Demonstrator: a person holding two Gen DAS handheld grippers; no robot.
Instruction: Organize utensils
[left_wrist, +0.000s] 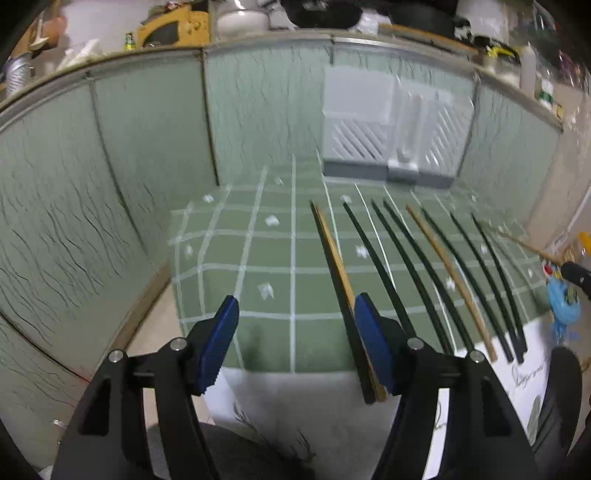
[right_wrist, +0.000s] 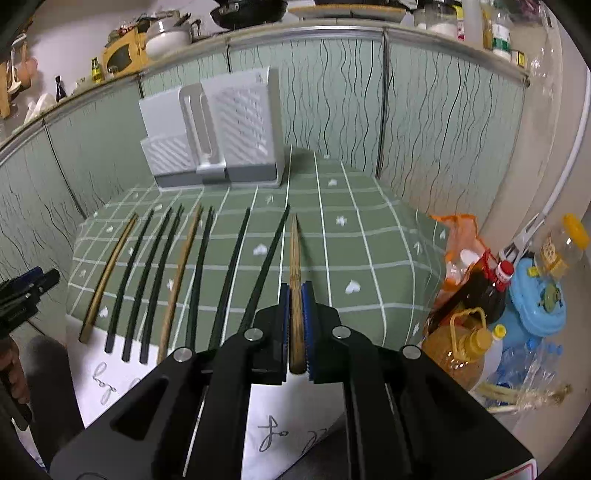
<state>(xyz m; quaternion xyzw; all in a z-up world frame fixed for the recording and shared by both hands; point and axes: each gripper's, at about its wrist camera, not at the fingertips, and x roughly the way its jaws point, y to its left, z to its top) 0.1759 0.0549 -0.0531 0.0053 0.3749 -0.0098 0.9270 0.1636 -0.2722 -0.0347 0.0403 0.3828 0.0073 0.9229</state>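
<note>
**Ana:** Chopsticks lie in a row (right_wrist: 177, 273) on the green checked cloth (right_wrist: 351, 240), roughly parallel, blunt ends toward the person and hanging past the cloth's near edge. My guess is that overhang makes them easy to pinch from this side.

**Ben:** And the right gripper (right_wrist: 294, 306)?

**Ana:** Clamped on a brown bamboo chopstick (right_wrist: 294, 258), its tip pointing ahead toward the white utensil holder (right_wrist: 221, 140) at the back of the counter. Gripped near the thick end, it could probably go in tip first.

**Ben:** Does the left one hold anything?

**Ana:** No. The left gripper (left_wrist: 295, 343) has its blue pads spread wide. A dark chopstick and a tan one, lying together as a pair (left_wrist: 341, 280), sit just inside its right pad (left_wrist: 373, 343), at the left end of the row. Whether that pad touches them I cannot tell.

**Ben:** So it is lining up on that pair?

**Ana:** That is how I read it, though nothing is between both pads squarely yet. In this view the holder (left_wrist: 388, 136) is blurred and well apart from the gripper.

**Ben:** How far along is the job?

**Ana:** Early, I judge; most sticks remain on the cloth.
</note>
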